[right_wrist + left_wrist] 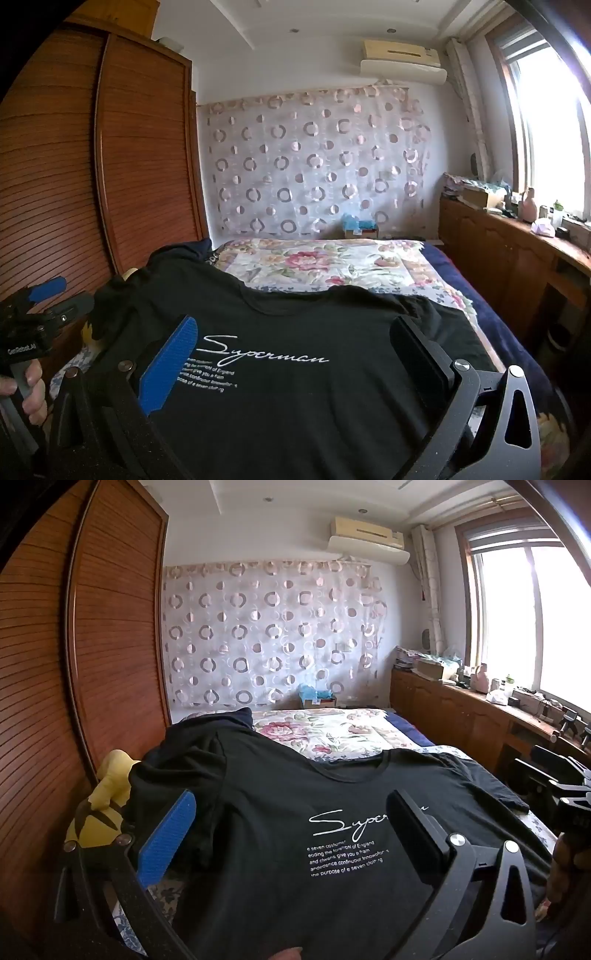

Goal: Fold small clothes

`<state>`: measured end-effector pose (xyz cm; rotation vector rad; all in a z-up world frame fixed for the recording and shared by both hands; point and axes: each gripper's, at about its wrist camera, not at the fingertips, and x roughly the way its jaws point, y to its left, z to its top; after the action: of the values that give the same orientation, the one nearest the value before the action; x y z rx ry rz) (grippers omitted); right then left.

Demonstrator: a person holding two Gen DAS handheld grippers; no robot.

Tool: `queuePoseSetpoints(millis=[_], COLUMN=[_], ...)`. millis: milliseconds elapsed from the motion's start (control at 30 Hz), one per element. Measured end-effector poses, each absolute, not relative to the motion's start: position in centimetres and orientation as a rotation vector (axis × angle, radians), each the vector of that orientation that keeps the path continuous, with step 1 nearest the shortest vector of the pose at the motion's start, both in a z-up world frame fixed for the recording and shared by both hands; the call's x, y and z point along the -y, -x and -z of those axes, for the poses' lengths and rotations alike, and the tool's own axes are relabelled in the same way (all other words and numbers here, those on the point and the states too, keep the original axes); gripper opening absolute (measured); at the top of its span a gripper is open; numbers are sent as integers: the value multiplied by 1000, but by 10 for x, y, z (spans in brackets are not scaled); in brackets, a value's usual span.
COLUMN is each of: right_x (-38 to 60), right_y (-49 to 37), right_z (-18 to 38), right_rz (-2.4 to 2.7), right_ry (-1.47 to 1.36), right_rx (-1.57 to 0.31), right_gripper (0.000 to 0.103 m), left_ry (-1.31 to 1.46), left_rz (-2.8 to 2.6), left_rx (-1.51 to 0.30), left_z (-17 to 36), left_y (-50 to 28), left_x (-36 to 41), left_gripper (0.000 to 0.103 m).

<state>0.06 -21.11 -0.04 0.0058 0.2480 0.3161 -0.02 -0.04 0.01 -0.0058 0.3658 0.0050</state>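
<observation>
While lying front-up across the near end of the bed, black cotton T-shirt with white script print (332, 834) spreading flat, round neckline pointing toward the far wall, one sleeve trailing off to the right edge. Showing the same shirt (314, 369) in the right wrist view, white "Superman" lettering readable, small block of white text under it. Bunching up a bit at the left shoulder, over more dark fabric behind.

Hovering over the shirt's lower half: left gripper (291, 834), jaws standing fully apart, blue ribbed pad on one finger (170, 834), black pad on the other, nothing pinched between them, print visible in the gap. Hovering likewise: right gripper (295, 362), jaws spread as wide, gripping nothing, shirt front lying between and below the fingers. Both pointing slightly downward toward the cloth. Wrapping around the left gripper's handle at the left edge of the right wrist view: a person's hand (31, 387).

Sitting under the shirt: bed with a floral quilt in cream, pink and green (332, 731), dark blue sheet edging on the right. Poking out left of the shirt, against the wardrobe: yellow plush toy with black stripes (99, 805). Running along the left: brown slatted wooden wardrobe doors (114, 627). Hanging on the far wall: sheer curtain with ring pattern (266, 635), beige air conditioner (365, 539) above it. Lining the right wall under the bright window (535, 609): wooden cabinet with cluttered top (461, 709).
</observation>
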Motion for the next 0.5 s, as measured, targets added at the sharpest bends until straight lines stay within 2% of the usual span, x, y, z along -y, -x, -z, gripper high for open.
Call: queuePoseSetpoints(millis=[500], right_x=[210], right_y=[0], right_z=[0], right_rz=[-317], right_ry=[-3], right_rx=[-242], right_gripper=[103], left_ry=[7], left_rz=[-5], left_rx=[-368], left_z=[0], left_y=[0], left_x=[0], left_gripper=[103])
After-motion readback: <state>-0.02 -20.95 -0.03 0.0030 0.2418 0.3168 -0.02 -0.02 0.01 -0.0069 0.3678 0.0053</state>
